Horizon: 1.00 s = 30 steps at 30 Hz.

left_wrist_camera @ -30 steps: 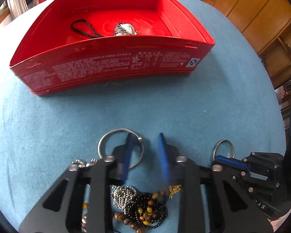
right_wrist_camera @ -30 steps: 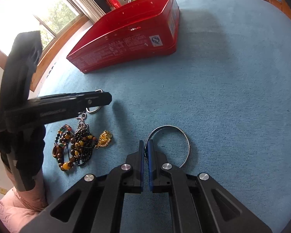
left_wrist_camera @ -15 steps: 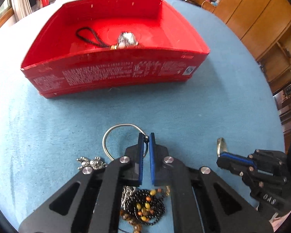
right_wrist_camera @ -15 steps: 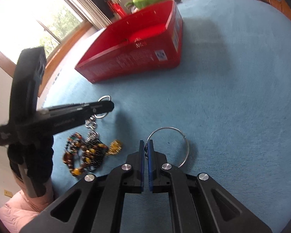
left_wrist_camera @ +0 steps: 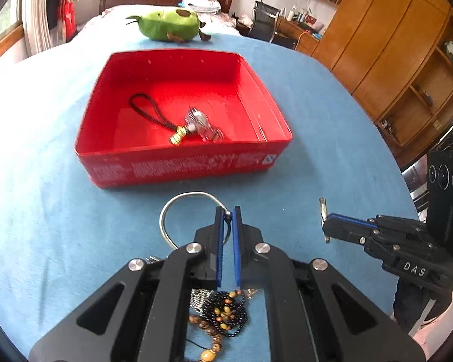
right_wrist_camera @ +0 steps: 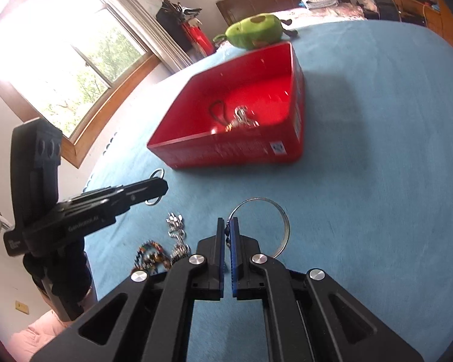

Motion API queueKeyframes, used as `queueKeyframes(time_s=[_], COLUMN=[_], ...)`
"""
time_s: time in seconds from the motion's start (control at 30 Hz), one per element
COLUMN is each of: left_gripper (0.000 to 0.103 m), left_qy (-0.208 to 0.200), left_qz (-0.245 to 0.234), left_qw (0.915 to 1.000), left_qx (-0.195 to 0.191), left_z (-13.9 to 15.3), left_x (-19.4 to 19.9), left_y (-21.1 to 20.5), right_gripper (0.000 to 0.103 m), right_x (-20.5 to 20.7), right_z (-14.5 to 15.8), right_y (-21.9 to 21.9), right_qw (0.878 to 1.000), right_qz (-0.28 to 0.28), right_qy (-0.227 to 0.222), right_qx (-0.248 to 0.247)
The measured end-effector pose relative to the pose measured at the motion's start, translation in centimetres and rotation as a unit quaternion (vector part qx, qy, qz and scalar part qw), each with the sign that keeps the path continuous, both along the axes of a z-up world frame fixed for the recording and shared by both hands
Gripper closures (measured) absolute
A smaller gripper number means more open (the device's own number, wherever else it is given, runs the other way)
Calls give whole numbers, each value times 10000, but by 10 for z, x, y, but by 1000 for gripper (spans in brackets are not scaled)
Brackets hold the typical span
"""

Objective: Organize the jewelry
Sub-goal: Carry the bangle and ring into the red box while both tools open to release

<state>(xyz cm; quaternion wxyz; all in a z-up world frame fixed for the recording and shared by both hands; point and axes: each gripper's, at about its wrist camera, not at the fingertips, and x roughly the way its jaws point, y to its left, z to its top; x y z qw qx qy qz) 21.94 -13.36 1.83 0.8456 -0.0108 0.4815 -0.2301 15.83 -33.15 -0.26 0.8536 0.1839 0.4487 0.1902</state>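
A red tin box (left_wrist_camera: 178, 166) stands on the blue cloth and holds a black-corded charm (left_wrist_camera: 193, 125); the box also shows in the right wrist view (right_wrist_camera: 235, 150). My left gripper (left_wrist_camera: 227, 215) is shut on a thin silver bangle (left_wrist_camera: 178, 200) and holds it above the cloth. My right gripper (right_wrist_camera: 226, 226) is shut on a wider silver bangle (right_wrist_camera: 282, 220), also lifted. The right gripper shows in the left wrist view (left_wrist_camera: 326, 226), the left gripper in the right wrist view (right_wrist_camera: 157, 187).
A heap of beaded bracelets (left_wrist_camera: 223, 316) and a silver chain (right_wrist_camera: 176, 230) lie on the cloth below the grippers. A green avocado plush (left_wrist_camera: 169, 25) sits behind the box. Wooden cupboards (left_wrist_camera: 407, 60) stand at the right, a window (right_wrist_camera: 75, 60) at the left.
My left gripper closed on the thin bangle and lifted it. Both grippers rose with their bangles, so the box's inside now shows from above.
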Motion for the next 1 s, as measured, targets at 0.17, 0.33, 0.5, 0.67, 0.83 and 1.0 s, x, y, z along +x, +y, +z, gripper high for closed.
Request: queueKeyframes(time_s=[0.17, 0.33, 0.5, 0.67, 0.83, 1.0], left_gripper=[99, 99, 99, 99, 99, 94], left_qy=[-176, -455, -669, -586, -429, -407], left_qz=[134, 311, 503, 592, 638, 780], left_qw=[9997, 9985, 9965, 9965, 9967, 9947], left_qx=[35, 63, 71, 87, 260, 534], left_z=[16, 31, 39, 30, 12, -4], left_x=[10, 27, 49, 81, 109, 126], left_y=[7, 14, 16, 15, 13, 13], right_gripper=[100, 100, 100, 100, 100, 94], right_x=[18, 37, 67, 107, 137, 150], right_z=[19, 42, 53, 42, 19, 6], right_y=[9, 19, 26, 33, 33, 35], right_qw=[9997, 9986, 9975, 9976, 9981, 9974], right_qz=[-15, -34, -136, -261, -352, -321], right_qy=[-189, -474, -640, -528, -297, -244], right_qx=[-122, -237, -274, -371, -419, -595])
